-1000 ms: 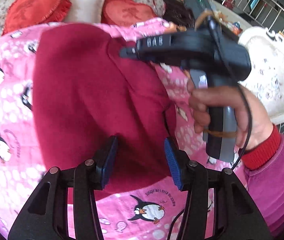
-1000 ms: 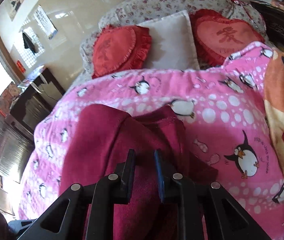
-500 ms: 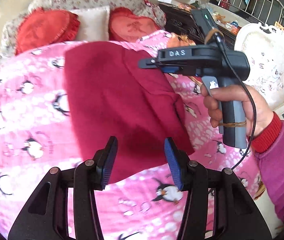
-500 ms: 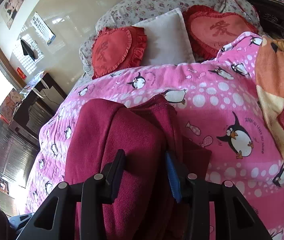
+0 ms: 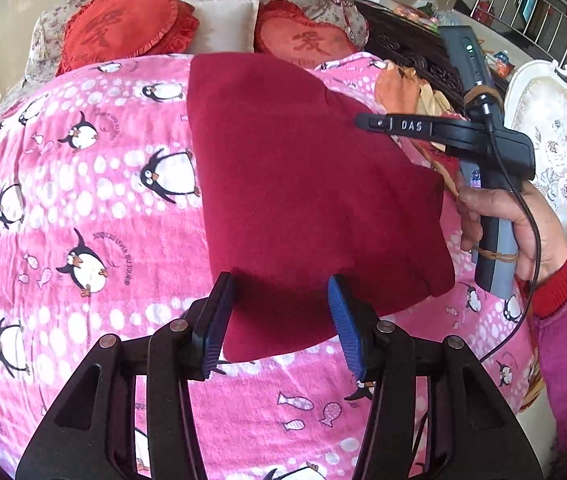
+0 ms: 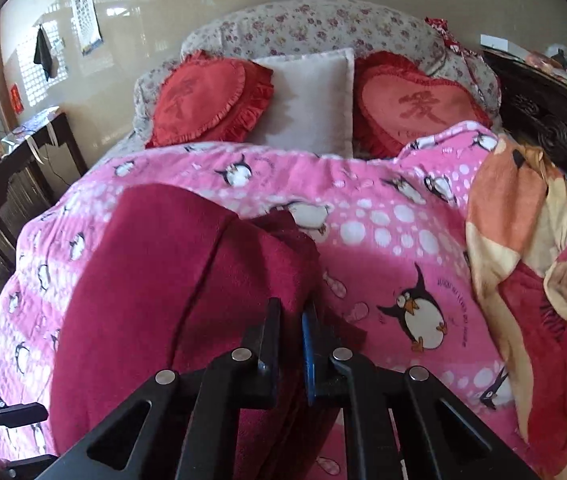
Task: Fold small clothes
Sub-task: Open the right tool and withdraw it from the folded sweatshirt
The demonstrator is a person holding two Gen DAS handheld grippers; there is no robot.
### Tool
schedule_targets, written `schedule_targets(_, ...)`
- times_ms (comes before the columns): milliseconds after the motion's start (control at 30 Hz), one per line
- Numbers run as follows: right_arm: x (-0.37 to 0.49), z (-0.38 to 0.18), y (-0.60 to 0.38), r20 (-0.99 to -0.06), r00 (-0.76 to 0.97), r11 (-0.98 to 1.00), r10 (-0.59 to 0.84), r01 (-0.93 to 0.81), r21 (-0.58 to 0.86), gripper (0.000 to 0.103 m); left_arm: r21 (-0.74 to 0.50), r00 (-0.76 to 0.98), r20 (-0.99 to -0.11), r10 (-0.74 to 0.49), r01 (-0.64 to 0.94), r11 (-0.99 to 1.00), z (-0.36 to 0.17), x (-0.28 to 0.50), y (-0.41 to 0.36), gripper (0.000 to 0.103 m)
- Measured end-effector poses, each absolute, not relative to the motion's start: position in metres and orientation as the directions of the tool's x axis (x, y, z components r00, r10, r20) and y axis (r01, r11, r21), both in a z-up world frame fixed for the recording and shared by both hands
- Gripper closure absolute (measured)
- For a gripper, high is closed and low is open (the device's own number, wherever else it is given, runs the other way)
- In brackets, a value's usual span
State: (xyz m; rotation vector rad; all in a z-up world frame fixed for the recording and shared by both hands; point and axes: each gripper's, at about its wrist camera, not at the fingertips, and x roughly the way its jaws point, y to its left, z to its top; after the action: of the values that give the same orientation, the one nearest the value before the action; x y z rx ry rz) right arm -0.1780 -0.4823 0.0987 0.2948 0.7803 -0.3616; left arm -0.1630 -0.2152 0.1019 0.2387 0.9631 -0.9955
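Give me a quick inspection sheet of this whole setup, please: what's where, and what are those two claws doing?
Surface: pink penguin blanket covering a bed.
Job's things: dark red garment lying folded on the blanket.
Clutter: orange patterned blanket bunched at the right edge.
Grippers: left claw open, hovering over the garment's near edge; right claw nearly closed, whether it pinches the garment's edge is unclear.
Cables: black cable trailing from the right handle.
Surroundings: two red heart cushions, white pillow, white ornate chair.

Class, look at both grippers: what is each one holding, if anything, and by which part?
The right gripper is shut on the dark red garment, pinching its right-hand folded edge. The left gripper is open, holding nothing.
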Motion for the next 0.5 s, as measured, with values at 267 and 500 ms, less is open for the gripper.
schedule_targets(267,-0.23,0.138,-0.469,-0.661,0.746,0.861,-0.083,0.388,0.329,0.053,-0.217,0.192,-0.796,-0.574,0.795,0.567,0.092,-0.159,-0.219,0.055)
schedule_targets(500,-0.246,0.113,-0.425,-0.725,0.688,0.874,-0.031,0.371,0.315,0.052,-0.203,0.207,-0.799,-0.565,0.791,0.578,0.095,-0.165,-0.22,0.055)
